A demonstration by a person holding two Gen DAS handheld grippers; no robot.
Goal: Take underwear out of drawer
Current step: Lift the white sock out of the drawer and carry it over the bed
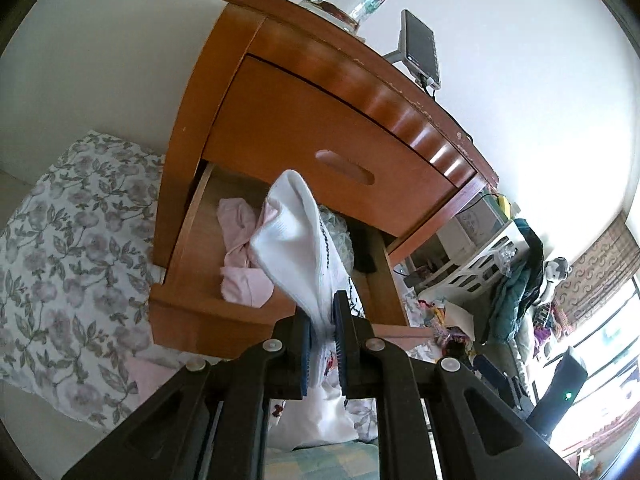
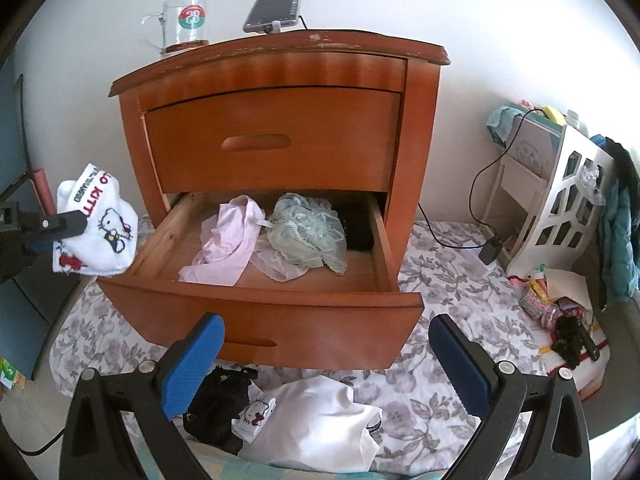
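While your left gripper point(image 1: 323, 322) pinches the white underwear point(image 1: 296, 236), your right gripper point(image 2: 326, 354) gapes wide at six o'clock of the open drawer point(image 2: 260, 304).

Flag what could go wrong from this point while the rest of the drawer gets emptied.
1. The left tool pinches only an edge of the white cartoon-cat underwear; it might slip out if swung.
2. The pink underwear and green lace piece overlap in the open drawer; the open right tool may snag both.
3. A black item sits far back under the upper drawer, easily missed.
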